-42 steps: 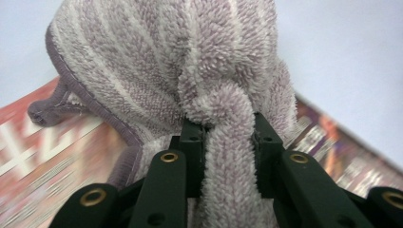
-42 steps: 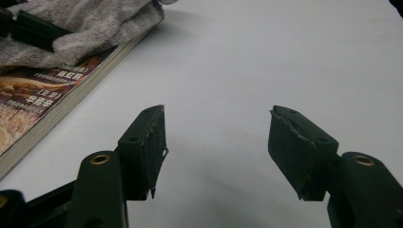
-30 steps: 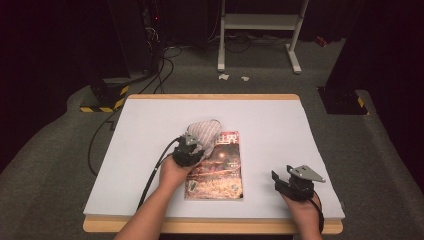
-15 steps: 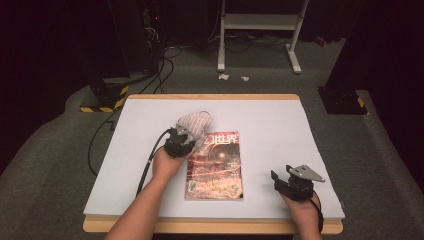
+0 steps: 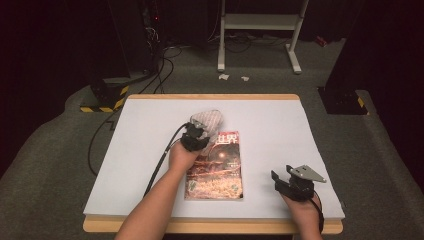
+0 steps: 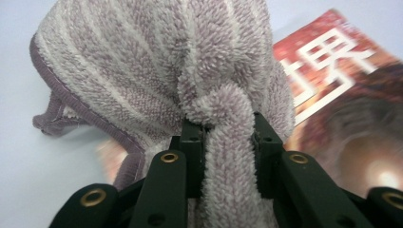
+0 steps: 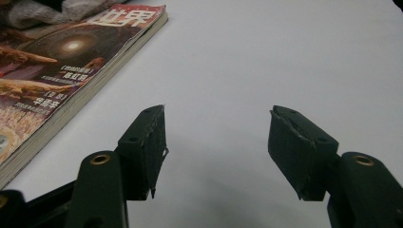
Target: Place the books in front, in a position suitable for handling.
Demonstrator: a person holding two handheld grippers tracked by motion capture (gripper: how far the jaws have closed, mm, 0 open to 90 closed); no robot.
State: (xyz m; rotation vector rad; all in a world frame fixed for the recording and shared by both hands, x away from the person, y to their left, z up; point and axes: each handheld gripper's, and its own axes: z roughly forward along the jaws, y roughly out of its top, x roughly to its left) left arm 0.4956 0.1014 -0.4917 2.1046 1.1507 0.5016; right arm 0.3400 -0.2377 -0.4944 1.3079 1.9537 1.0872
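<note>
This looks like a lab or recording studio, not a home. A wooden table (image 5: 210, 96) with a plain white top stands on grey carpet (image 5: 55, 150) in the middle of the frame, with black curtains all round. At upper left, a dark stand has yellow and black hazard tape (image 5: 102, 107) at its foot, and loose cables (image 5: 162, 70) trail over the floor. At top centre stands a white metal frame (image 5: 260, 22).
</note>
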